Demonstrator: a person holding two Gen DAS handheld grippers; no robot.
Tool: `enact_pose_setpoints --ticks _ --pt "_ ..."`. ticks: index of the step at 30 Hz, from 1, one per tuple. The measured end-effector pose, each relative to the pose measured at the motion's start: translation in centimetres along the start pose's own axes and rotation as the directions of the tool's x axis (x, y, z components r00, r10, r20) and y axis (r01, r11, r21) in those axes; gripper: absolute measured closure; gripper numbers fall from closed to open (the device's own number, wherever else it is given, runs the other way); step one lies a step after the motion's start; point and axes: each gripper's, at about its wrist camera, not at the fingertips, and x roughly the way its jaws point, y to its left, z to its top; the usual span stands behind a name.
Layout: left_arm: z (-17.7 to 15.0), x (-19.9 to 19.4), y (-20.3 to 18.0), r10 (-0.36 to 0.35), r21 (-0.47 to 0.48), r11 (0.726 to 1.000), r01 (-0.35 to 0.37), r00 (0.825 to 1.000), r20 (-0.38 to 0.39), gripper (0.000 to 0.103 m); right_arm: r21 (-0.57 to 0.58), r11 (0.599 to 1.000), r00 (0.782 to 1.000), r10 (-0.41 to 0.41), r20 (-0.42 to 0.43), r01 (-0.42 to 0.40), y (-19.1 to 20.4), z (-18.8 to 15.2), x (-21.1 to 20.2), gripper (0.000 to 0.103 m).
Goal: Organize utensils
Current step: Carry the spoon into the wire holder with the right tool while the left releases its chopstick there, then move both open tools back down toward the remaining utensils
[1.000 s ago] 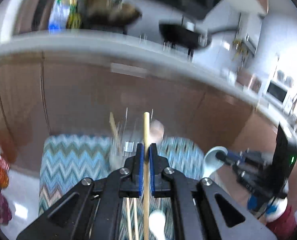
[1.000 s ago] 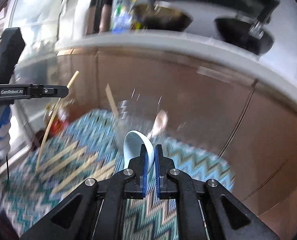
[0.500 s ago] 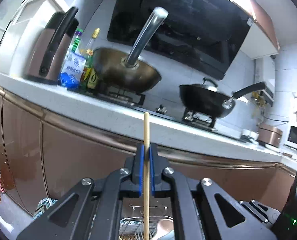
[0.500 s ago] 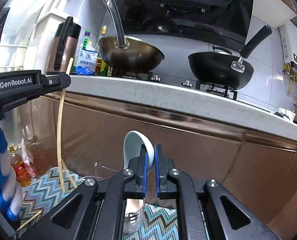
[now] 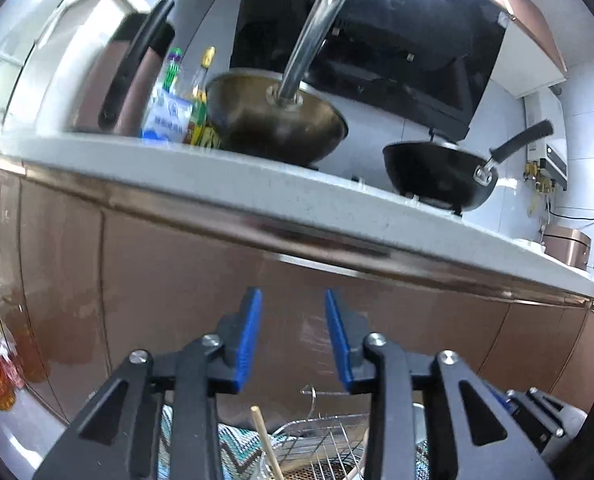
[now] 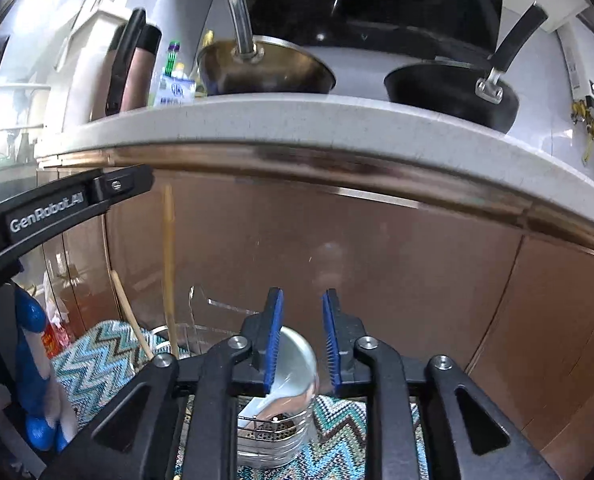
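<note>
pointing nearly level at the cabinets, left gripper (image 5: 293, 332) and right gripper (image 6: 301, 338) spreading, pinching nothing

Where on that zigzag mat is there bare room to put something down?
Bare mat shows left of the metal holder, towards the cabinet, and a smaller strip right of it. The holder itself is crowded with a white spoon and chopsticks.
</note>
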Motion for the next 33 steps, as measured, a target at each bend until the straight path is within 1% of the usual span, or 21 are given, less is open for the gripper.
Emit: enact_pose_setpoints --ticks 1,3,4,6,8,12,15,17,21,25,31,33 --pt "0.7 -0.7 0.1 0.002 0.006 1.000 -0.002 1.000 0.011 0.064 0.002 1.000 1.000 0.001 0.006 -0.001 -0.1 0.4 -0.5 0.079" --pt "2.0 -2.7 0.4 0.011 0.016 1.000 -0.012 0.999 0.043 0.052 0.003 1.000 1.000 -0.001 0.022 0.001 -0.3 1.2 -2.2 0.078" --pt "2.7 -3.7 0.5 0.020 0.021 1.000 -0.021 0.998 0.061 0.049 0.005 1.000 1.000 0.000 0.027 0.000 -0.3 1.6 -2.8 0.076" --pt "4.0 -5.8 0.6 0.032 0.031 0.999 -0.035 0.996 0.089 0.038 0.015 1.000 0.999 0.010 0.035 -0.010 -0.4 2.4 -4.5 0.073" --pt "5.1 -8.0 0.8 0.033 0.041 0.998 -0.037 0.994 0.103 0.035 0.022 1.000 0.999 0.019 0.041 -0.019 -0.5 3.1 -6.0 0.072" --pt "6.8 -11.8 1.1 0.034 0.063 0.997 -0.042 0.993 0.116 0.032 0.015 0.999 0.997 0.035 0.074 -0.037 -0.2 4.5 -10.5 0.072" --pt "8.0 -14.8 1.7 0.059 0.054 0.996 -0.067 0.990 0.130 0.029 0.005 0.999 0.994 0.043 0.104 -0.044 0.0 5.7 -13.8 0.071" --pt "8.8 -16.3 2.2 0.075 0.050 0.995 -0.082 0.988 0.133 0.027 0.003 0.999 0.991 0.051 0.127 -0.052 0.0 6.3 -16.0 0.067" --pt "9.7 -19.3 3.3 0.085 0.033 0.995 -0.090 0.989 0.124 0.027 0.003 0.998 0.987 0.057 0.148 -0.058 -0.1 6.7 -19.7 0.066" --pt "9.8 -22.2 4.0 0.100 0.051 0.993 -0.107 0.988 0.118 0.027 0.018 0.998 0.988 0.056 0.147 -0.060 -0.4 6.1 -23.1 0.064" --pt "8.9 -24.5 5.4 0.116 0.061 0.991 -0.119 0.992 0.044 0.026 0.052 0.996 0.992 0.068 0.106 -0.074 -1.1 4.2 -25.3 0.061" --pt "8.3 -24.8 5.8 0.112 0.066 0.992 -0.111 0.994 -0.011 0.026 0.064 0.994 0.993 0.079 0.091 -0.085 -1.2 3.5 -25.9 0.061"
